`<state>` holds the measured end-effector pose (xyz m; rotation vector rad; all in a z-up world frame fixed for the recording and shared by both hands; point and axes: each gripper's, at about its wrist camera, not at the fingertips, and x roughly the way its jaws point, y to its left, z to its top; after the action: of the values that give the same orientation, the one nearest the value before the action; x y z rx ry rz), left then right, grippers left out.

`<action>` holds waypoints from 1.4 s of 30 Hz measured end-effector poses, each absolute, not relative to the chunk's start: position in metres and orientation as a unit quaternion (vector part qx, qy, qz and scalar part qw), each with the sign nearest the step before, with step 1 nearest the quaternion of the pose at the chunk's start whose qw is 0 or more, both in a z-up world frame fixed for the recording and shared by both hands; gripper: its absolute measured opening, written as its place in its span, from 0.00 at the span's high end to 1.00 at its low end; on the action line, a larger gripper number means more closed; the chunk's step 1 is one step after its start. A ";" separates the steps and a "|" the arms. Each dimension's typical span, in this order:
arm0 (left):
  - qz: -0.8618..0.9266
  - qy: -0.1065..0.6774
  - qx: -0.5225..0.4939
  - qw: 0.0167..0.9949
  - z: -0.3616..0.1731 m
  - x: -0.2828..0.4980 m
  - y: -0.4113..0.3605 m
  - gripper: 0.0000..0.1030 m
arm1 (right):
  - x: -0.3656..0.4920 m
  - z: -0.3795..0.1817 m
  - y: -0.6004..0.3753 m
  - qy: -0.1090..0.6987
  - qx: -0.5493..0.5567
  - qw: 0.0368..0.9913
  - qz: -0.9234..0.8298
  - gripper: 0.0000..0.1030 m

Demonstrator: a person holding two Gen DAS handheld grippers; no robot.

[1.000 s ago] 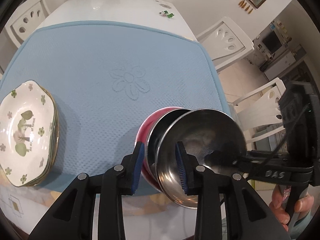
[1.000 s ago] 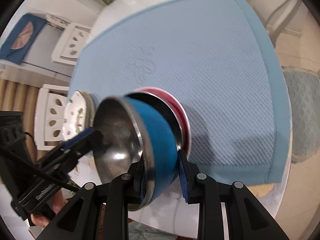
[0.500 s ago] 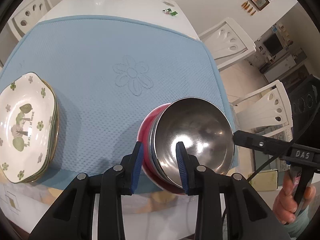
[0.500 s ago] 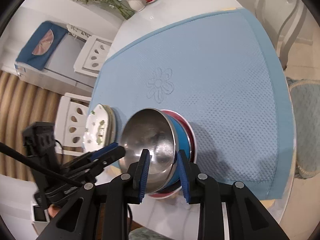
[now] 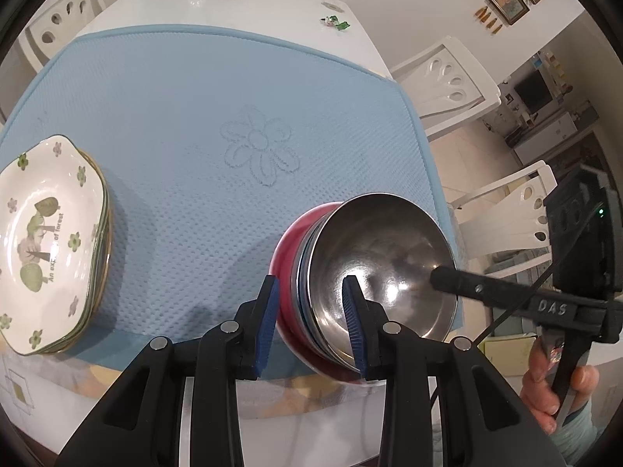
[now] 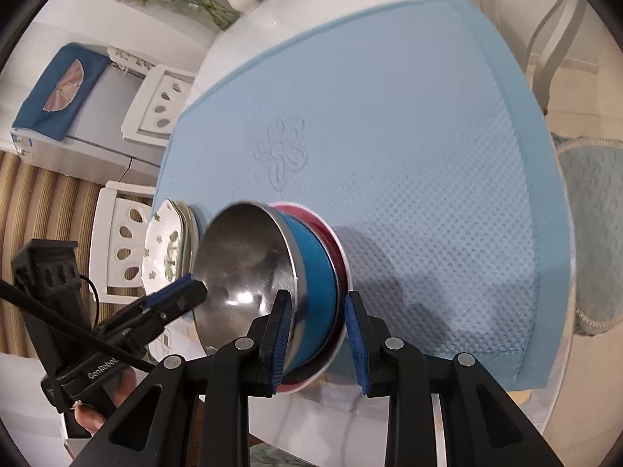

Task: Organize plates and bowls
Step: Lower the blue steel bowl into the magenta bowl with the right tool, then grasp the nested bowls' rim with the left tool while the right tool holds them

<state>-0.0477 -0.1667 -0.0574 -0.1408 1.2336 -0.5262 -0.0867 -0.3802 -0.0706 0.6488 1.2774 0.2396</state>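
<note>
Bowls [image 5: 373,272] nested, each hand-held gripper [image 5: 311,311] [image 6: 317,330] clamped rimside — blue band right-view only

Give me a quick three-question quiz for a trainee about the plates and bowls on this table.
1. True or false: in the left wrist view, the stacked plates lie to the left of the nested bowls.
2. Which colour is the outermost of the nested bowls? A red, B blue, C green.
3. Fill in: the shape embossed at the middle of the blue mat is a ___.
Key: 1 true; 2 A; 3 flower.
</note>
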 end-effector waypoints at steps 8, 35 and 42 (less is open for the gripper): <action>-0.248 0.558 -0.104 0.785 -0.053 -0.052 -0.152 0.65 | -0.098 -0.032 -0.378 0.549 0.227 0.798 0.103 0.69; -0.243 0.611 -0.192 0.729 -0.126 -0.041 -0.159 0.47 | -0.080 -0.117 -0.366 0.593 0.308 0.735 0.116 0.36; -0.258 0.621 -0.233 0.703 -0.140 -0.041 -0.154 0.53 | -0.080 -0.130 -0.364 0.581 0.340 0.729 0.126 0.49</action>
<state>-0.0412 -0.1543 -0.1398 -0.5191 1.3814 -0.5750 -0.0801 -0.3642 -0.1305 0.7481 1.2799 0.2781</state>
